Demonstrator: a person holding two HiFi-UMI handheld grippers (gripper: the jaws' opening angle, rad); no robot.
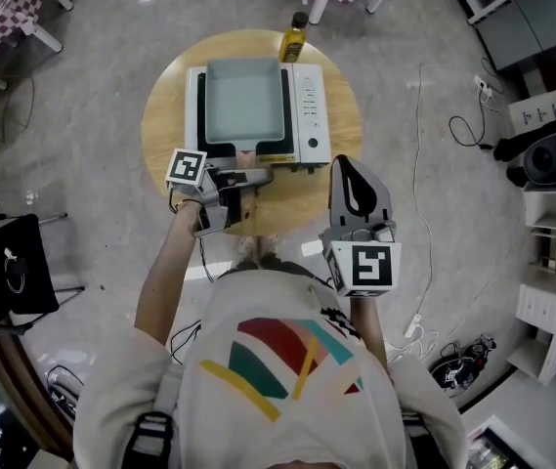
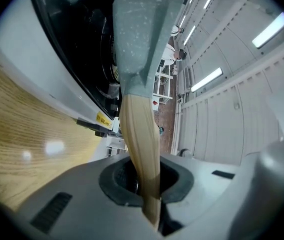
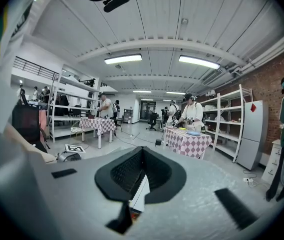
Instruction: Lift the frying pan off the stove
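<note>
So the frying pan is a square grey one, and it sits on the black top of a white stove in the middle of a round wooden table. From the head view I honestly can't tell if the pan's base is flat on the stove or a hair off it, since that angle is straight down and hides any gap.

The pan's wooden handle sticks out toward the near edge of the table. The left gripper has it: in the left gripper view the handle runs right down between the two jaws, and they're clamped onto it with the dark pads pressing in on both sides. The grey pan body fills the top of that view, with the stove's white side and the table's wood grain off to the left.

The right gripper isn't doing anything with the pan. It hangs just off the right near edge of the table, well apart from the handle and close to the person's body. In its own view the jaws are pinched together with nothing between them, and it looks out across the room (checkered tables, metal shelving, a few people standing around).

There's also a yellowish bottle with a dark cap at the far edge of the table, just behind the stove.
</note>
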